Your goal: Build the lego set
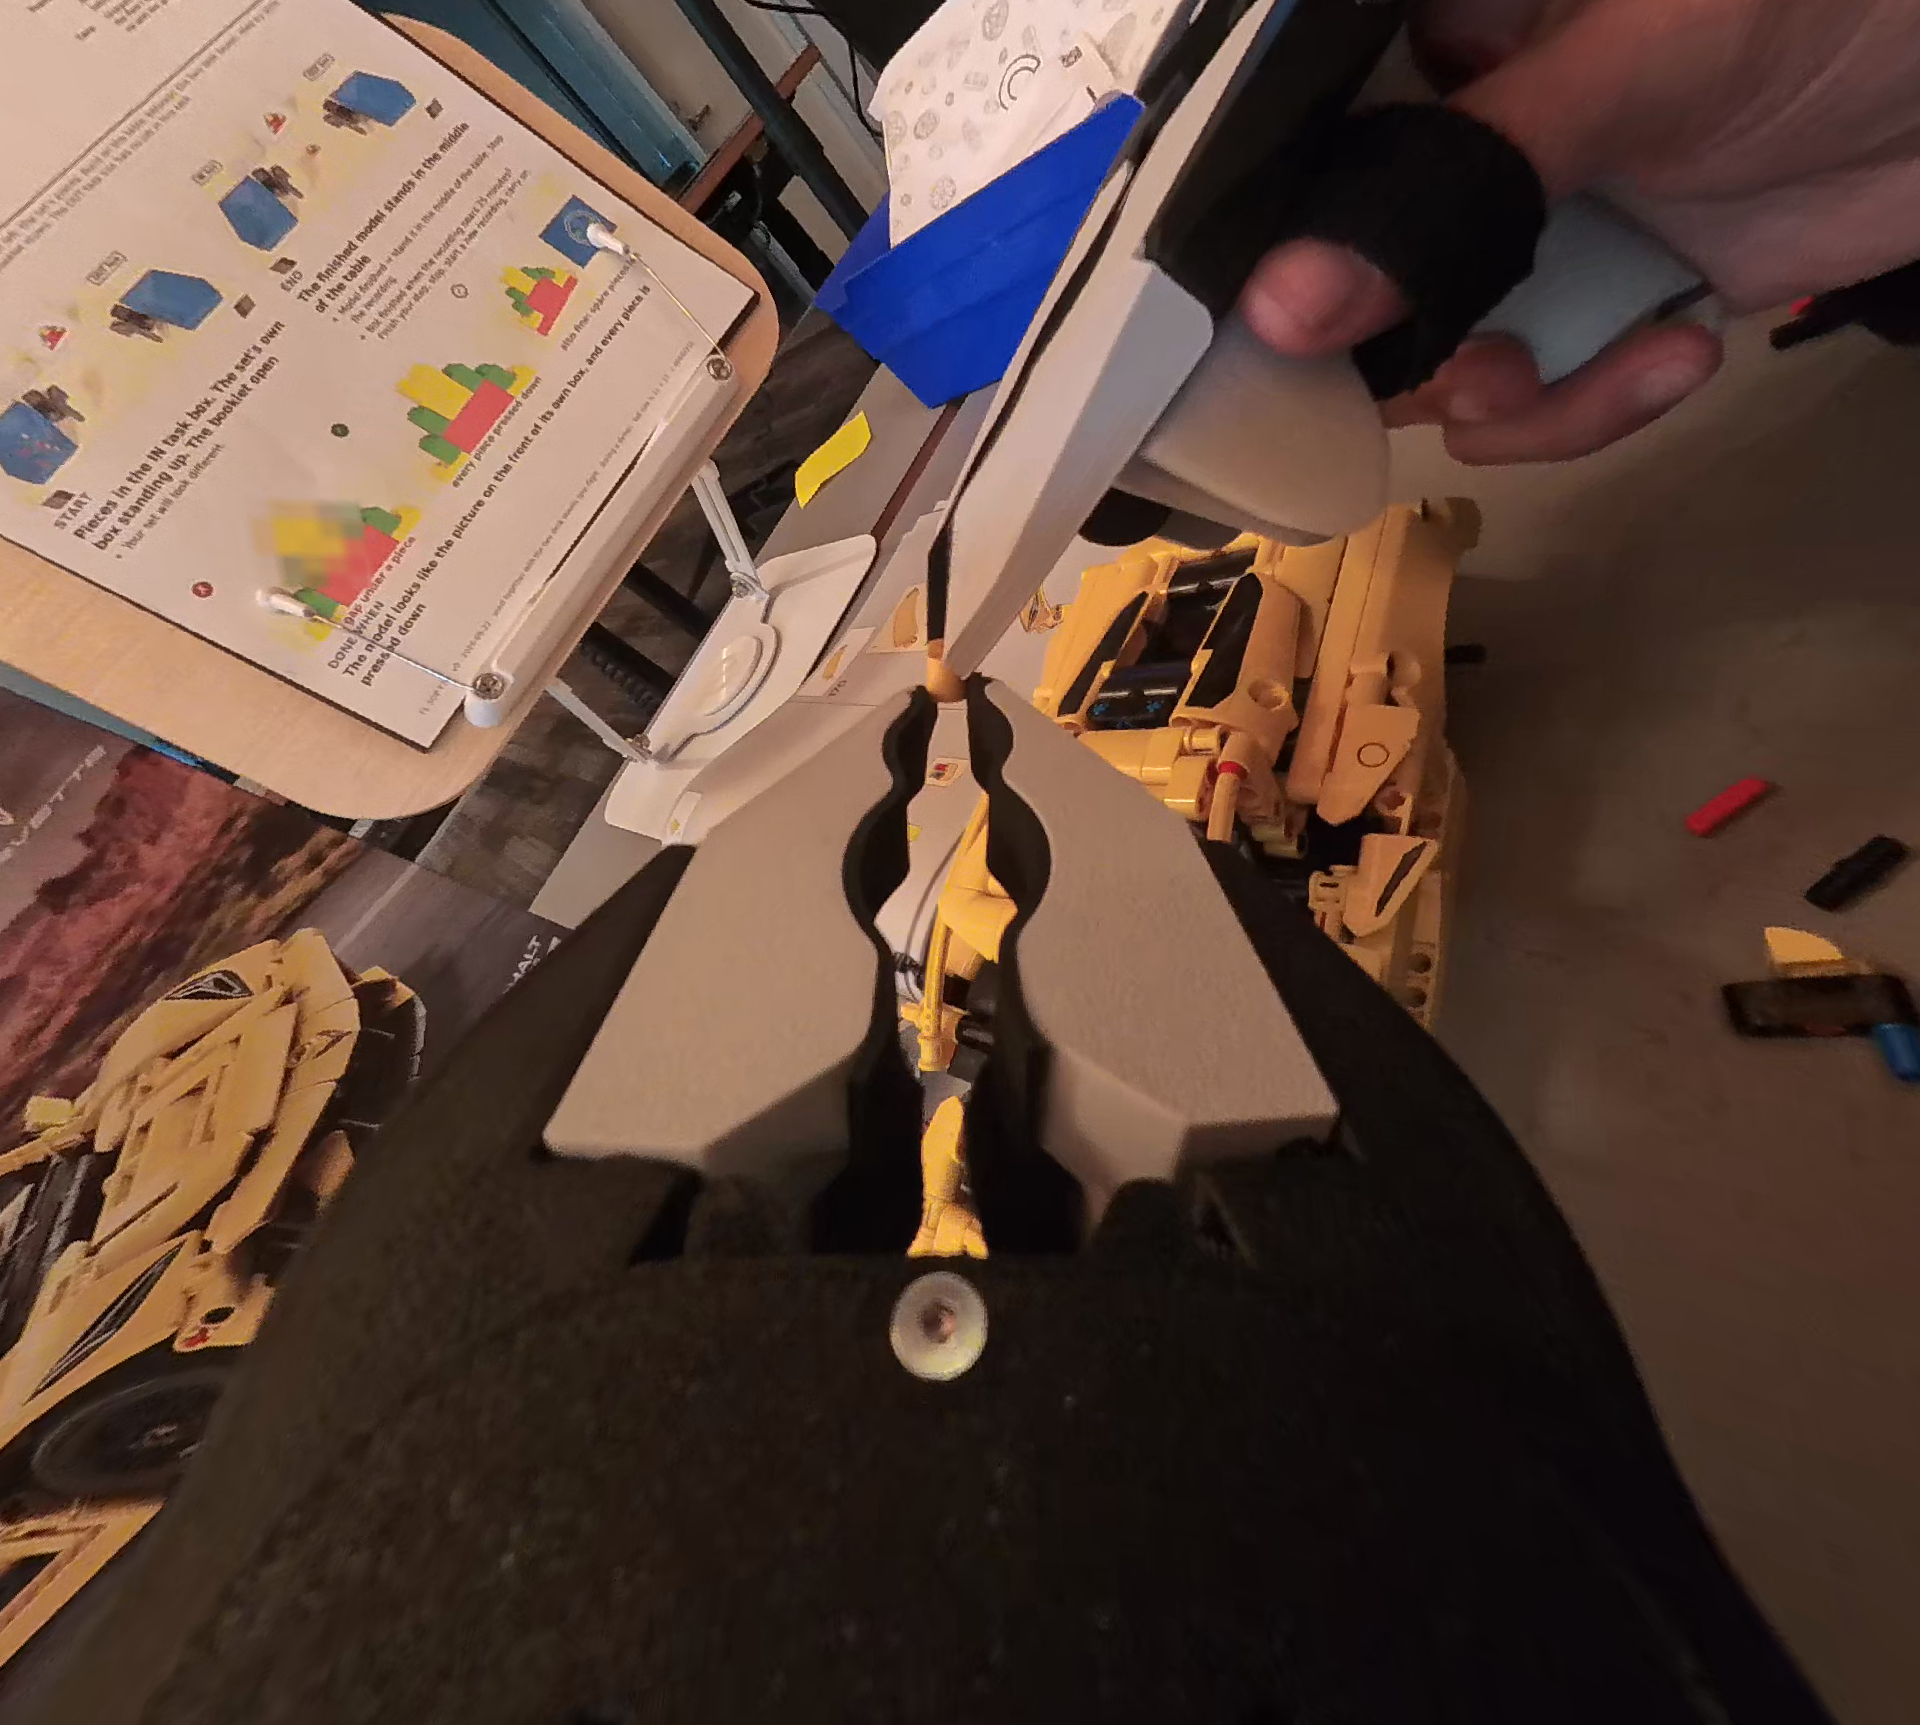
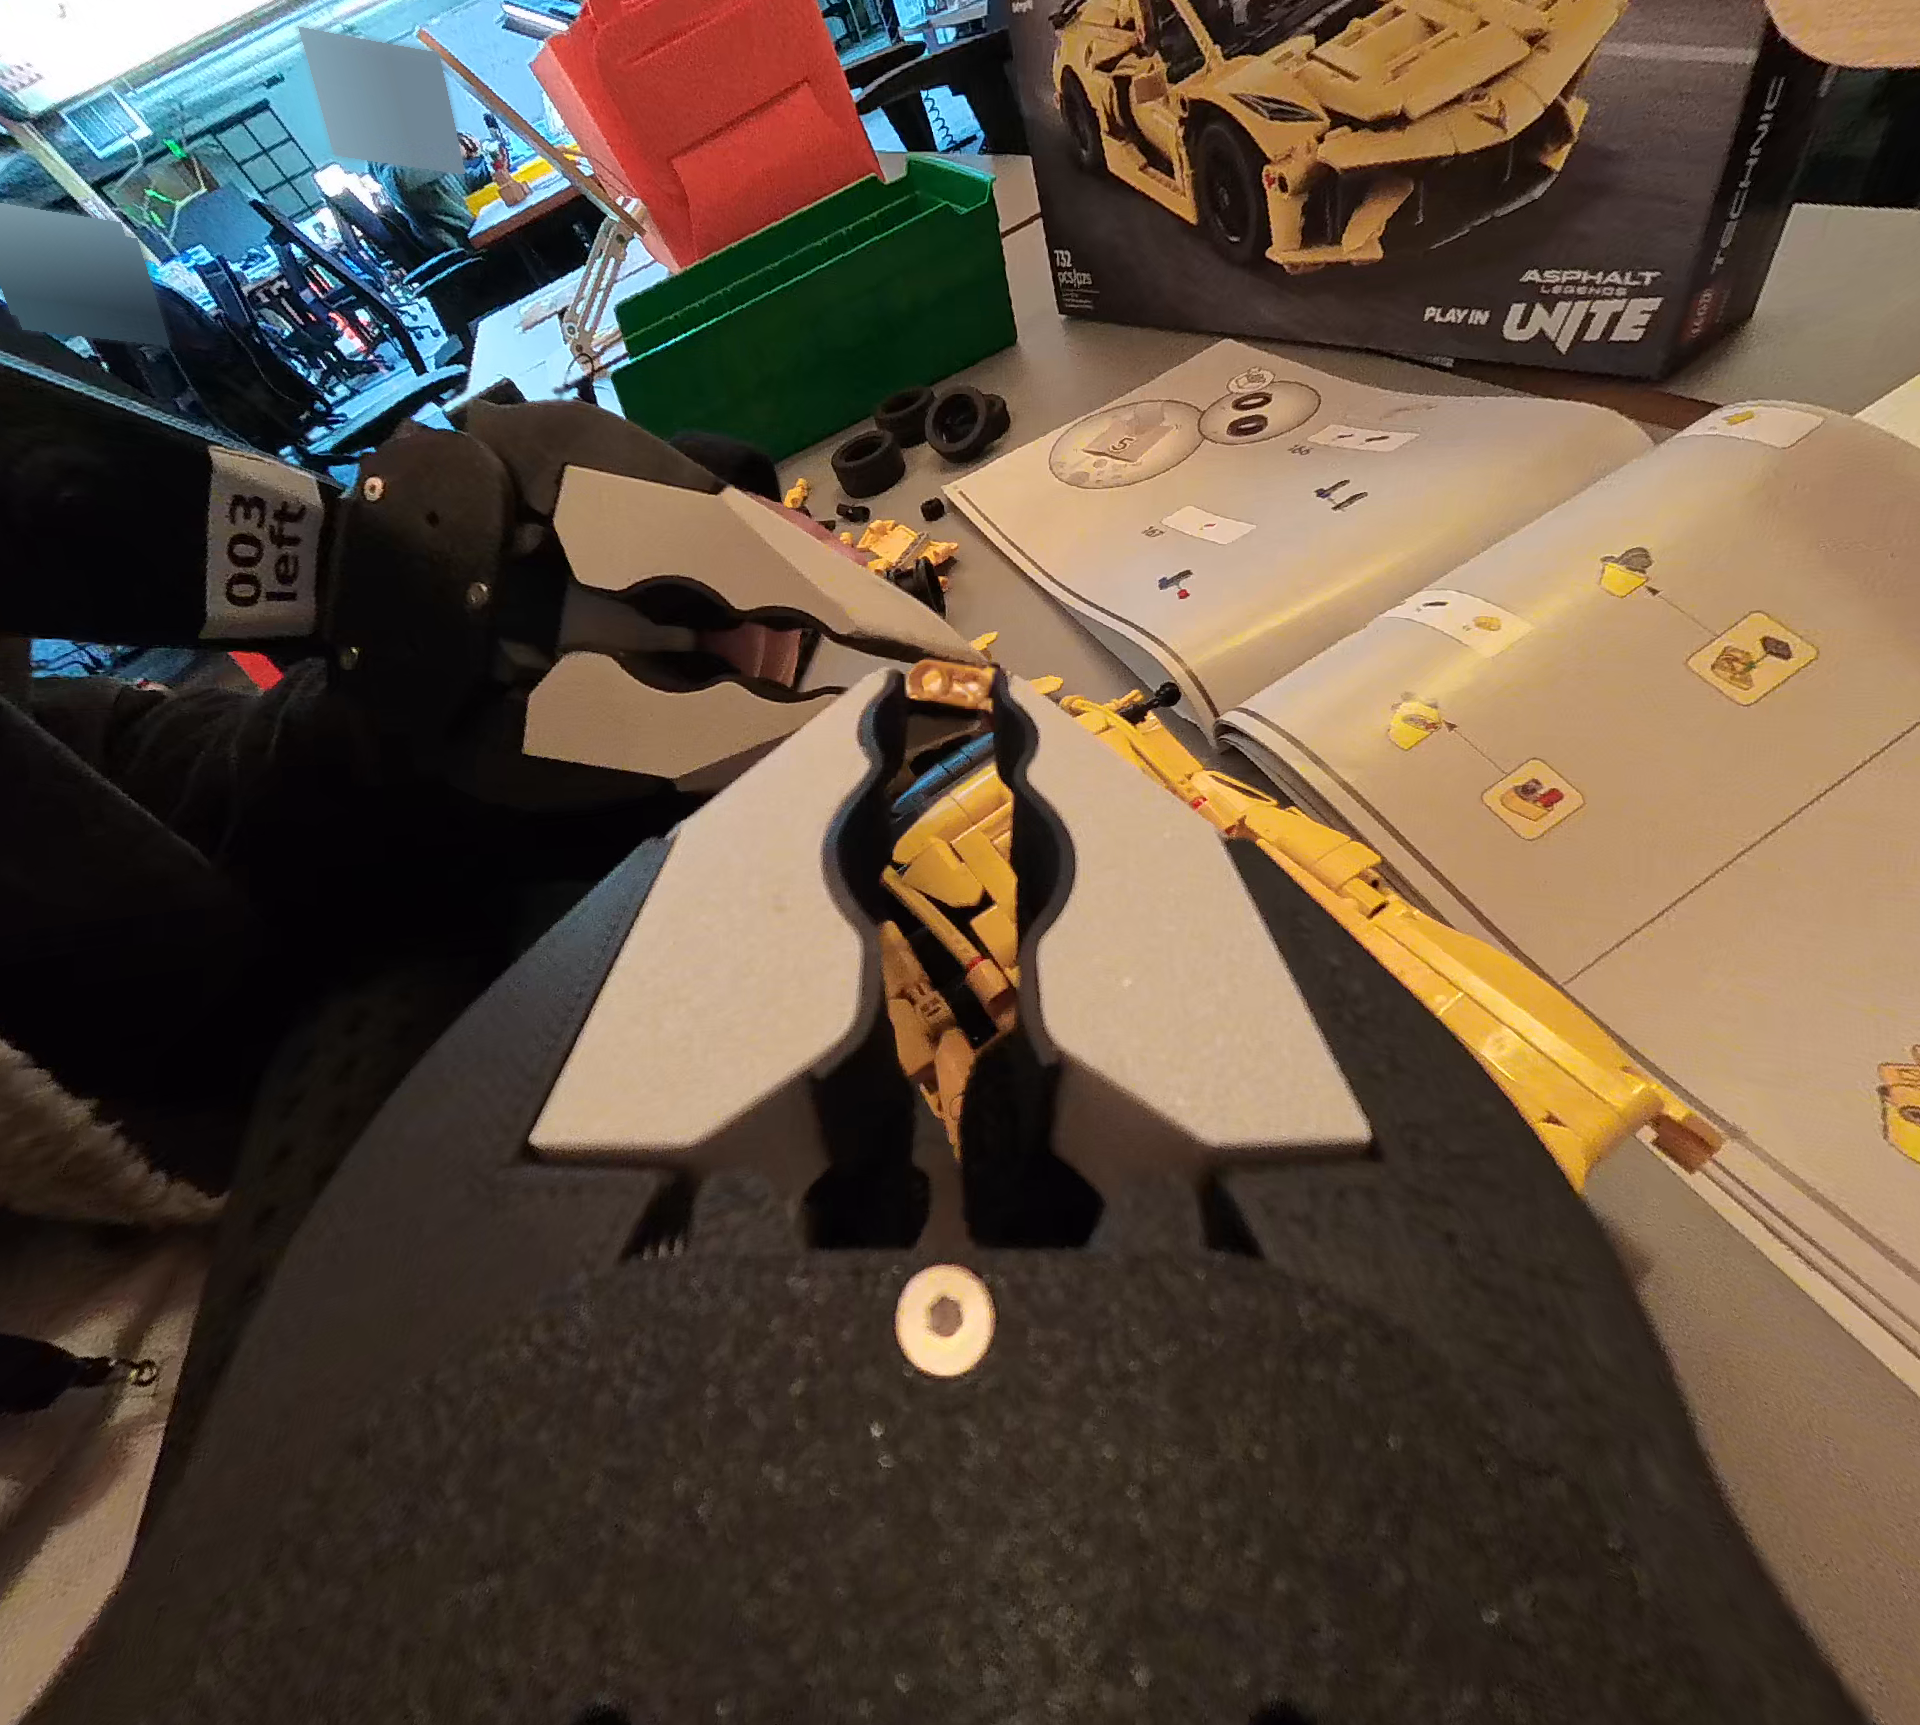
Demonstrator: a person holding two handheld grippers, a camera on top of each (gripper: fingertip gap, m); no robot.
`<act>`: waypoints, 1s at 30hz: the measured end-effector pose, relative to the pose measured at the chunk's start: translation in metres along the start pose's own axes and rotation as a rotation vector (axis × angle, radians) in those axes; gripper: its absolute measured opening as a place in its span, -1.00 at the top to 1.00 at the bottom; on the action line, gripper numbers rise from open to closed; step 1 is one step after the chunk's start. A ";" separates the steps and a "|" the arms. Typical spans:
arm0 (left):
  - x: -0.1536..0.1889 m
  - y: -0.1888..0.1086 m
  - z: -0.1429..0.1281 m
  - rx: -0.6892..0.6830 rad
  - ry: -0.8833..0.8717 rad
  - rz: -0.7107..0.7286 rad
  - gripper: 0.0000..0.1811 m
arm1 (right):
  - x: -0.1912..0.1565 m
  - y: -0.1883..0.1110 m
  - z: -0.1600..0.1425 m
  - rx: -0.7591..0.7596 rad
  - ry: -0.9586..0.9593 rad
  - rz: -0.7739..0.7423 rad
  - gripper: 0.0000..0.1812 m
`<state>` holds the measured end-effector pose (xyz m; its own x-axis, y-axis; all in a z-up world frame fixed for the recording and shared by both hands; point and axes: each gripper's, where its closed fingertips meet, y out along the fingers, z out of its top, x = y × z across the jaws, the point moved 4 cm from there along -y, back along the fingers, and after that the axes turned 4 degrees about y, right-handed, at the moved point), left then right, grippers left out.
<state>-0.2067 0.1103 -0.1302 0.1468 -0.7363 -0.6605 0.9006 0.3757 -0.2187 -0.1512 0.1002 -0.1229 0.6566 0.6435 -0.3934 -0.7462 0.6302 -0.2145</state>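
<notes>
Lego car (image 1: 1247,740), half built and yellow, lies on the grey bench (image 1: 1662,1363) in the left wrist view, just behind and below the tips of the left hand-held gripper (image 1: 943,688). At those tips a small tan piece (image 1: 945,676) is caught, and the right hand-held gripper (image 1: 961,636) comes down from the upper right to meet the same piece, held by one hand (image 1: 1662,148). The left jaws are nearly together, clamped on this piece as far as I can judge, because the tips are small here. To the right about five loose pieces (image 1: 1725,805) lie on the bench, and one blue bin (image 1: 966,273) stands behind. In the right wrist view the right hand-held gripper (image 2: 951,683) pinches the tan piece (image 2: 948,683) between almost closed tips, and the left hand-held gripper (image 2: 971,652) reaches it from the left side, tip against tip. The car (image 2: 1299,854) runs with its long axis from the tips toward the lower right, directly under both grippers, so both are equally near. Three black tyres (image 2: 925,428), one open booklet (image 2: 1455,657), one set box (image 2: 1403,86), one green bin (image 2: 821,314) and one red bag (image 2: 707,86) stand further away.
</notes>
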 end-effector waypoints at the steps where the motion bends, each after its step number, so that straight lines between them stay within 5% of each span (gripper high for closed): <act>1: 0.000 0.000 0.000 -0.001 -0.009 -0.004 0.93 | 0.000 0.000 0.000 0.000 0.003 0.004 0.84; 15: 0.002 -0.006 0.012 0.089 -0.027 -0.007 0.91 | -0.005 -0.004 -0.001 -0.007 0.176 0.189 0.85; 30: 0.001 -0.007 0.013 0.077 -0.035 -0.016 0.92 | -0.006 -0.007 0.003 0.005 0.057 0.131 0.86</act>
<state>-0.2072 0.0996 -0.1198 0.1455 -0.7615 -0.6316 0.9315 0.3205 -0.1718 -0.1496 0.0929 -0.1160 0.5461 0.6947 -0.4682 -0.8245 0.5445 -0.1539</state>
